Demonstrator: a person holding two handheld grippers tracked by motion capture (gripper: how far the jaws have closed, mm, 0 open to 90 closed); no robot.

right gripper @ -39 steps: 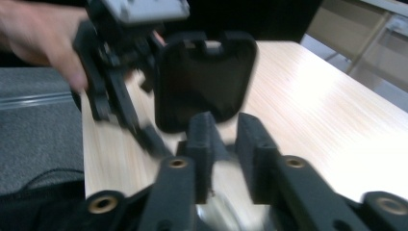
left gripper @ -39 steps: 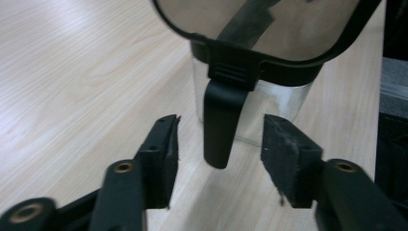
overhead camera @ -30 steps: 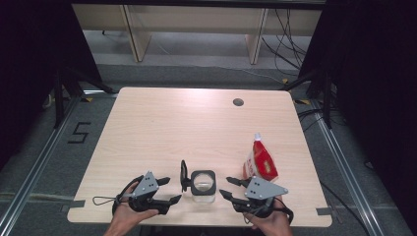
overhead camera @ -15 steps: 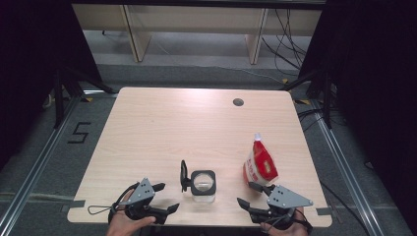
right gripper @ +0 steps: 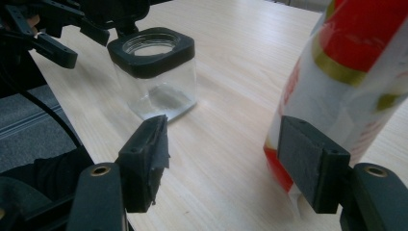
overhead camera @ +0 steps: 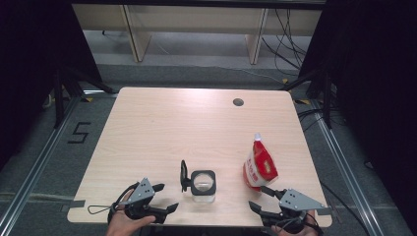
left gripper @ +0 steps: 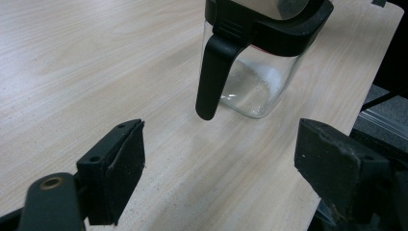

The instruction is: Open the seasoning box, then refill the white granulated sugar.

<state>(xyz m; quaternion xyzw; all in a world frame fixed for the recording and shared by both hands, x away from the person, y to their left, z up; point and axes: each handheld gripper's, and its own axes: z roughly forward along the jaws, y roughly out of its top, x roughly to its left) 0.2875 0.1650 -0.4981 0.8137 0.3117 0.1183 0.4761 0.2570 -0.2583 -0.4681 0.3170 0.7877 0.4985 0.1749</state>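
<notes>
High view: left hand-held gripper [overhead camera: 167,197] wide, empty, jar [overhead camera: 202,185] just ahead w/ lid flipped up; right hand-held gripper [overhead camera: 259,197] has just been opening — nothing gripped, pouch [overhead camera: 259,167] just ahead. Pouring prob not begun.

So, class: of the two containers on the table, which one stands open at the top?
The clear glass jar with the black square rim: its lid is flipped up. The red-and-white pouch beside it is capped.
</notes>
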